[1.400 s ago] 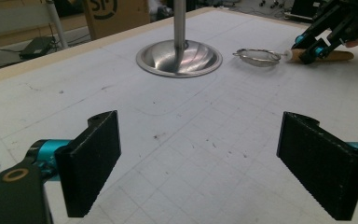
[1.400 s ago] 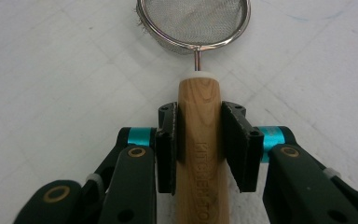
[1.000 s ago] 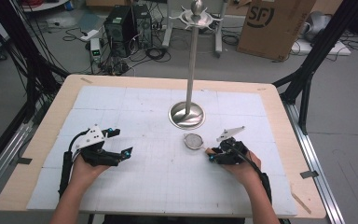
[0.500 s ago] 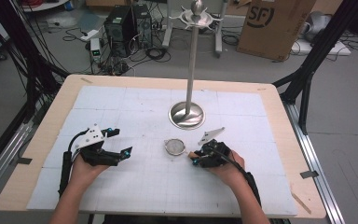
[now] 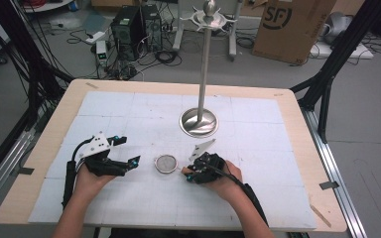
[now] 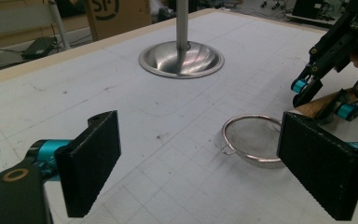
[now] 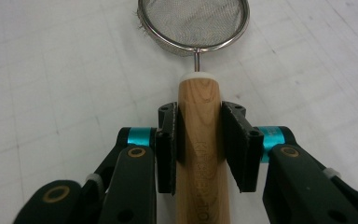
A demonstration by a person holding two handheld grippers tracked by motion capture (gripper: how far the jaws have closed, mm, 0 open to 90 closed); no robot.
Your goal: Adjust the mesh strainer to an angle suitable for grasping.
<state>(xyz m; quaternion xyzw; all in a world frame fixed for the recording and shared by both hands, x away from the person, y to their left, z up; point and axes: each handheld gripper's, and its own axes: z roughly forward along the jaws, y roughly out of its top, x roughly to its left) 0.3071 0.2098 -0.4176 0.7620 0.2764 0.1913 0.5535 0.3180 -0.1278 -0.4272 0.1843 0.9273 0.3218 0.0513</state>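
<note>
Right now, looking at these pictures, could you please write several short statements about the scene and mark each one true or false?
1. The right tool is shut on the light wooden handle of the small round metal mesh strainer. True.
2. The left tool is shut on the strainer's rim. False: its jaws stand wide open, and the strainer lies on the table beyond them.
3. The strainer hangs from the top of the tall silver metal stand. False: its bowl rests on the white gridded mat, nearer the person than the stand's round base.
4. The strainer lies between the two tools in the high view. True.
5. A brown cardboard box sits on the floor beyond the table. True.
</note>
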